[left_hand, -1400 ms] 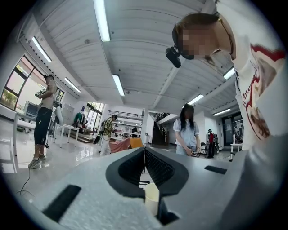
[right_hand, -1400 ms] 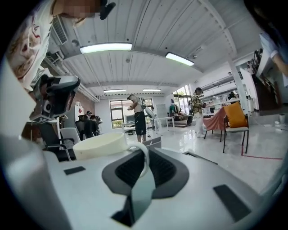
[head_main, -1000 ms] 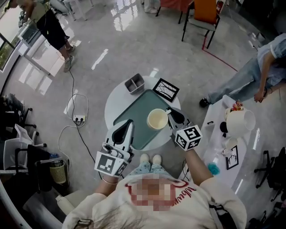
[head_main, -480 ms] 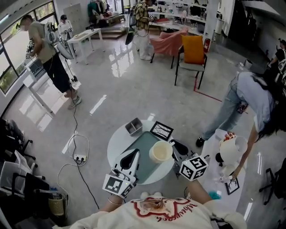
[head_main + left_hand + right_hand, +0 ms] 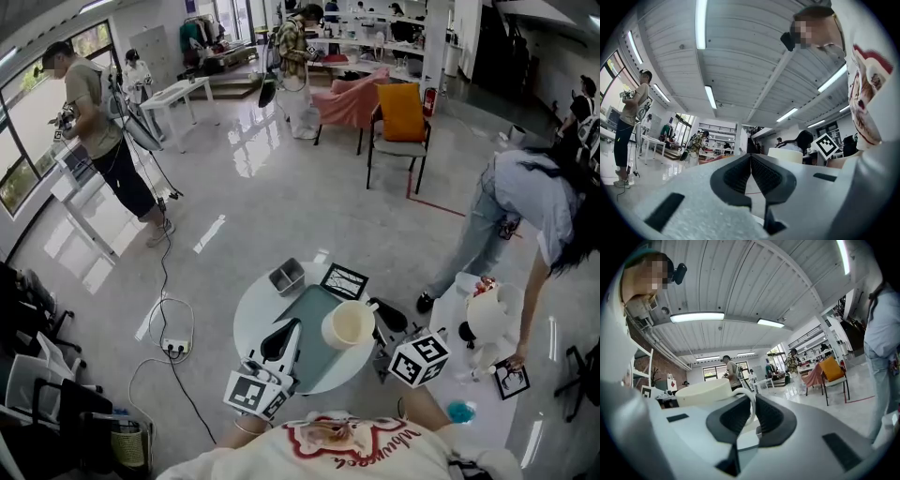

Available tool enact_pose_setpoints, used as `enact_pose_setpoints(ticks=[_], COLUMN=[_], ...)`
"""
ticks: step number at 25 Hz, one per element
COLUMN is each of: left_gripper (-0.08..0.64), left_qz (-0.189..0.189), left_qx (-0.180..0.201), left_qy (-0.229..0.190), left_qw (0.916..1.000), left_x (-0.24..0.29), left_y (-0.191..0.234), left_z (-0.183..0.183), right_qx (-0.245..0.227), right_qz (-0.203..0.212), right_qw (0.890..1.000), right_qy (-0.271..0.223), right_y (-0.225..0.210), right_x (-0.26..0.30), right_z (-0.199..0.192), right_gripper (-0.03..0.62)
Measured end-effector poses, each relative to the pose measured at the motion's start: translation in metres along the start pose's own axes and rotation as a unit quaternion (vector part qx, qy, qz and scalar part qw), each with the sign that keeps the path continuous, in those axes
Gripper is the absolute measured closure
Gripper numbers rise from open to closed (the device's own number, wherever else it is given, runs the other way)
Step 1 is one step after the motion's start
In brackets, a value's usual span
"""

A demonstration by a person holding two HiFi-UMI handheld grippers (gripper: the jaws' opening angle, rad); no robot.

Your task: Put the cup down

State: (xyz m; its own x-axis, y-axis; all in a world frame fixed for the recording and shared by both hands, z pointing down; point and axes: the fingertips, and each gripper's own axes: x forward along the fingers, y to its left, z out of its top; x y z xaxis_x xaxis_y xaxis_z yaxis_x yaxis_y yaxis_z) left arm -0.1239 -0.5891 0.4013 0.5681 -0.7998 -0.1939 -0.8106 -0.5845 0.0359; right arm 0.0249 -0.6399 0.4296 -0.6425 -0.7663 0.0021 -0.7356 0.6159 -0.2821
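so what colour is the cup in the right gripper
The cup is cream, a pale off-white; the head view shows it best.

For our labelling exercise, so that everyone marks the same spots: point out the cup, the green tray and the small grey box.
cup (image 5: pixel 349 325): head view, on its pale inside.
green tray (image 5: pixel 311 317): head view, on a bare part of its floor.
grey box (image 5: pixel 287 277): head view, on its open top.

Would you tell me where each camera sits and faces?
Head view: head-mounted, looking down at the table; left hand-held gripper and right hand-held gripper show.
Left gripper view: on the left hand-held gripper, tilted upward past shut jaws; torso shows.
Right gripper view: on the right hand-held gripper, clamping the cup by its handle.
All three show the cup.
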Motion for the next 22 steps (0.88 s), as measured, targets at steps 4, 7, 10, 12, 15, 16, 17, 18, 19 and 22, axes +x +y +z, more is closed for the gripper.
enact_pose_setpoints(ticks=[4,7,10,12,15,16,17,18,19,22], left_gripper=[0.544,0.544,0.543,0.543,0.543,0.543,0.543,0.543,0.543,0.544], left_qz=[-0.015,-0.028,-0.038,-0.044,-0.052,-0.054,-0.056,-0.058,-0.060,-0.063], left_qx=[0.002,0.005,0.002,0.002,0.005,0.006,0.008,0.010,0.013,0.019], left_qy=[-0.006,-0.007,-0.001,-0.001,-0.003,-0.003,-0.002,-0.003,-0.004,-0.008], left_qw=[0.9999,0.9996,0.9993,0.9990,0.9986,0.9985,0.9984,0.9982,0.9981,0.9978], left_x=[-0.005,-0.009,-0.017,-0.021,-0.022,-0.022,-0.022,-0.023,-0.024,-0.031], left_y=[-0.003,-0.003,-0.007,-0.012,-0.022,-0.026,-0.031,-0.037,-0.041,-0.052], left_z=[0.002,0.002,-0.001,-0.003,-0.003,-0.003,-0.002,-0.001,0.001,0.008], right_qx=[-0.004,-0.007,-0.003,0.000,0.005,0.006,0.008,0.008,0.009,0.011], right_qz=[-0.006,-0.013,-0.016,-0.019,-0.025,-0.026,-0.028,-0.028,-0.028,-0.023], right_qw=[1.000,1.000,0.999,0.999,0.999,0.999,0.999,0.999,0.998,0.998], right_qy=[-0.014,-0.024,-0.029,-0.034,-0.041,-0.042,-0.044,-0.045,-0.047,-0.053], right_y=[0.009,0.017,0.028,0.033,0.033,0.032,0.031,0.031,0.032,0.042], right_x=[-0.005,-0.007,-0.015,-0.023,-0.036,-0.041,-0.046,-0.052,-0.057,-0.070], right_z=[0.006,0.006,0.003,0.002,0.003,0.003,0.004,0.005,0.006,0.010], right_gripper=[0.543,0.543,0.543,0.543,0.543,0.543,0.543,0.543,0.543,0.543])
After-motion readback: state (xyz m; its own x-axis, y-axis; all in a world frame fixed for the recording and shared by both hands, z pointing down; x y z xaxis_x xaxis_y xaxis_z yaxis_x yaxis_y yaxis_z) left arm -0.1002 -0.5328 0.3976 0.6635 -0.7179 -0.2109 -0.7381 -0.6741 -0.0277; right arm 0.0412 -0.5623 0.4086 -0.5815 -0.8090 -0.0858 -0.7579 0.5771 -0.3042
